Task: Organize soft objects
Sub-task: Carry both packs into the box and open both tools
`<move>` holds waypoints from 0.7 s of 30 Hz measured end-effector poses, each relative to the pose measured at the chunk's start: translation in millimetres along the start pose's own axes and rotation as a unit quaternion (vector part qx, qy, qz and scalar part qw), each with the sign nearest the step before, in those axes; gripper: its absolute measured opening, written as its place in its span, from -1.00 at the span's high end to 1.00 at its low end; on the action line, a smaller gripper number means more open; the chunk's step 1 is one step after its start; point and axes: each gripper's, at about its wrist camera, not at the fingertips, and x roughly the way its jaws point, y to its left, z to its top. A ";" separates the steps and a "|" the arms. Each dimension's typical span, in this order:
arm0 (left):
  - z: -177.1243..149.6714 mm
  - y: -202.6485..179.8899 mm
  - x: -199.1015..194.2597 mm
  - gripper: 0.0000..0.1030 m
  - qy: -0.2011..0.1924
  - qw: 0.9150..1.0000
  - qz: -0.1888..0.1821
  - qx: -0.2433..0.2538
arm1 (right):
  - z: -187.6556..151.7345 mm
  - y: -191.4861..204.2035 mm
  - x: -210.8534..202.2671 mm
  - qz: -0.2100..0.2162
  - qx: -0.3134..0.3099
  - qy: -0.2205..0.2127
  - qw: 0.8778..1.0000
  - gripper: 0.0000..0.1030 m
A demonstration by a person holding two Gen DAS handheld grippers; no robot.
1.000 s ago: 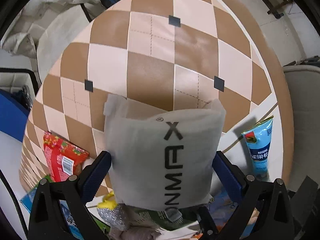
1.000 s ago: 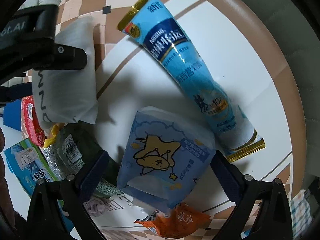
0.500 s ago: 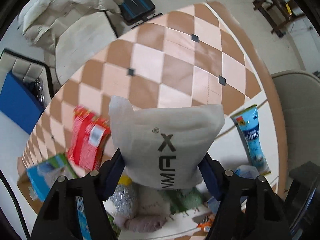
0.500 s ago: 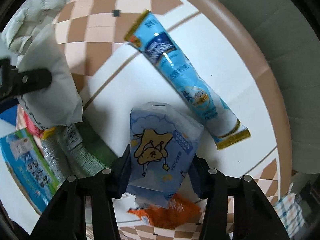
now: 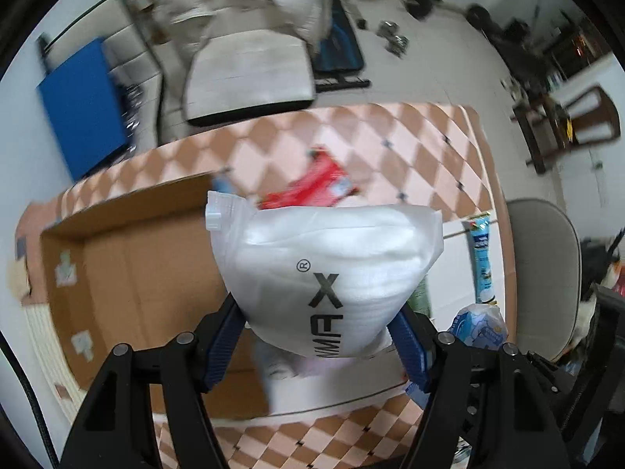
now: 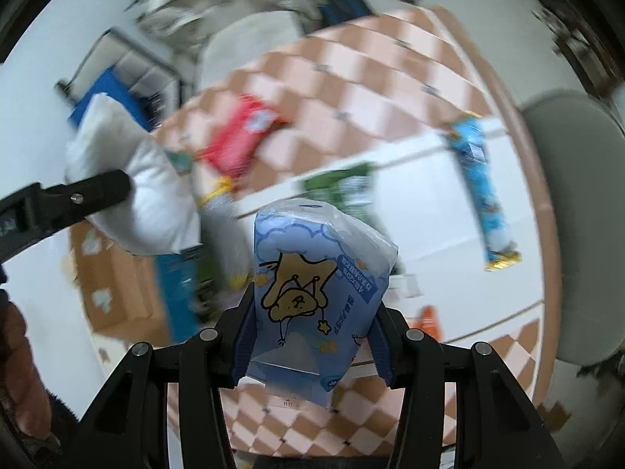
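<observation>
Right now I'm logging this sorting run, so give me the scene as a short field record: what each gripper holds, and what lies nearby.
left gripper: shut on white soft pouch with black lettering, lifted
right gripper: shut on blue tissue pack with cartoon bear, lifted
open brown cardboard box: below, left of the pouch
checkered table: carries red packet and long blue tube pack
image quality: motion-blurred

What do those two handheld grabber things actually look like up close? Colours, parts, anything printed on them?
Both look alike. The left gripper and right gripper each have a matte black angular frame with triangular cut-outs and round silver screw heads. The fingers are blue with ribbed inner faces, as are the right gripper's. A thin black cable runs along the left view's edge. No readable markings show on either.
</observation>
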 end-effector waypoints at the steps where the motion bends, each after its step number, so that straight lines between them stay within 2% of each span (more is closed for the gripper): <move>1: -4.9 13.5 -6.3 -0.33 -0.003 1.000 -0.002 -0.011 | -1.3 18.6 -6.0 0.000 -0.016 -0.003 1.000 -0.02; 5: -15.8 81.2 -30.5 -0.33 -0.019 0.999 -0.012 -0.045 | 10.6 90.9 -22.5 0.012 -0.060 -0.007 0.998 -0.02; 10: -26.1 158.5 -28.1 -0.34 -0.009 0.998 -0.005 -0.065 | 21.6 183.3 0.5 0.014 -0.128 -0.002 0.992 -0.02; 14: -26.2 218.8 5.5 -0.34 0.027 0.996 -0.014 -0.081 | 32.0 241.7 38.6 -0.003 -0.170 0.016 0.985 -0.02; 17: -21.6 246.7 37.6 -0.34 0.059 0.995 -0.027 -0.078 | 42.7 273.0 76.7 -0.026 -0.198 0.036 0.979 -0.02; 21: -14.6 267.4 75.8 -0.34 0.092 0.993 -0.023 -0.064 | 52.0 301.8 120.0 -0.060 -0.224 0.055 0.971 -0.02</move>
